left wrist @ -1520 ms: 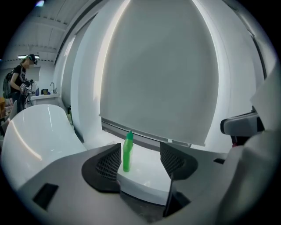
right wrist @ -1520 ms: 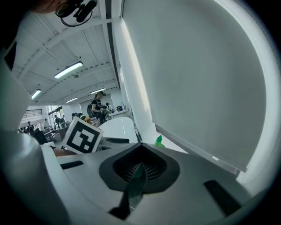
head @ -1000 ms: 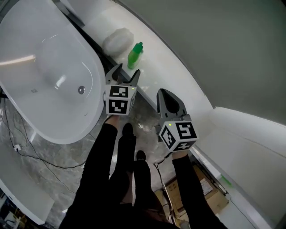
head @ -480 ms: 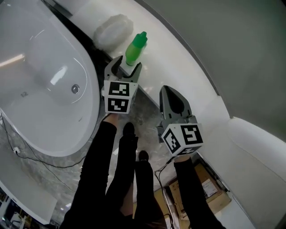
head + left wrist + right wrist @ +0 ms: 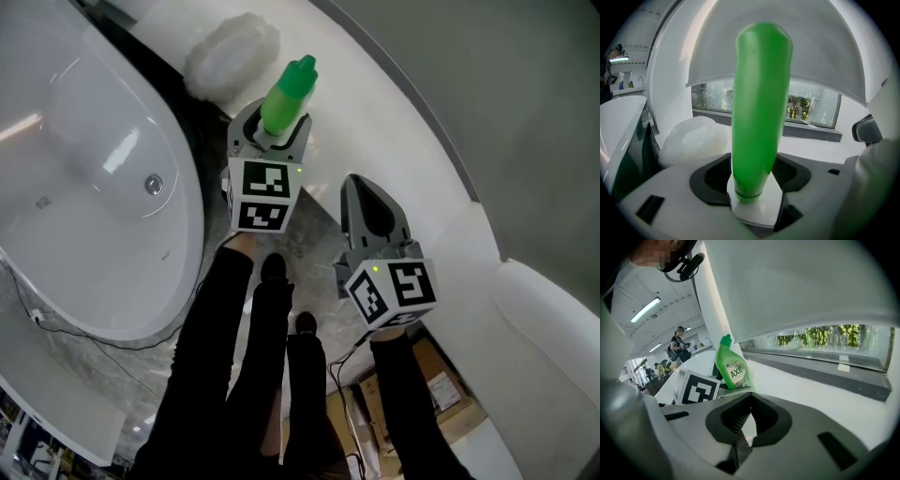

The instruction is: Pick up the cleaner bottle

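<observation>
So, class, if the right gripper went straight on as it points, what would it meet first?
Probably the white ledge; the cleaner bottle stands left of that line.

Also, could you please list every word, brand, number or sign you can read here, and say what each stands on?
"AXE": on the label of the green cleaner bottle.
Smaller print below it on that label: too small to read.
Label on the cardboard box on the floor: too small to read.
Marker cubes: black-and-white patterns only, no letters.
</observation>
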A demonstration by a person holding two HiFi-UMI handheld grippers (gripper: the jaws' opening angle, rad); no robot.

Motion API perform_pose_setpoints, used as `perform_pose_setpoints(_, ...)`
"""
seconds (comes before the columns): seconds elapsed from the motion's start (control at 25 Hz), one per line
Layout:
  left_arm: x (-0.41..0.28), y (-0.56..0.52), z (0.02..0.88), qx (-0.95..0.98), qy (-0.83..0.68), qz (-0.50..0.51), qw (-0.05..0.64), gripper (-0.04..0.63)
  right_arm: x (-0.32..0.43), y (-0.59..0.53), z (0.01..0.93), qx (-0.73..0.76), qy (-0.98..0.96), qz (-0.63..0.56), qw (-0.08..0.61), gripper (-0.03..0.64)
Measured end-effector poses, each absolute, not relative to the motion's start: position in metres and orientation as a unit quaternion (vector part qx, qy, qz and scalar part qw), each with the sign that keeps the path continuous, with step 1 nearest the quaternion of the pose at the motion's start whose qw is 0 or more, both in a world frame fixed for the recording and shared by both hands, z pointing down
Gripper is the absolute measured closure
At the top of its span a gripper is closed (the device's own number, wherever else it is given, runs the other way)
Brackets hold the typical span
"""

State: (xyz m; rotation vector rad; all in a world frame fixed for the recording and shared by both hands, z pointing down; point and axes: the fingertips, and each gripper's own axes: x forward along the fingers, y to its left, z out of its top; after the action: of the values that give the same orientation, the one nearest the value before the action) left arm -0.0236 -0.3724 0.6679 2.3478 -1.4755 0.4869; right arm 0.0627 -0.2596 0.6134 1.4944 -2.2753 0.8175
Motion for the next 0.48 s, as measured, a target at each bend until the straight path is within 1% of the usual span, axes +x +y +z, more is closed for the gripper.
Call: perform_pose_setpoints(0.48,-0.018,-0.39,0.664,0.826,-0.522,0.156,0.148,0.316,0.062,-0.272,0.622,0.522,-0.792,0.282,0.144,0.615)
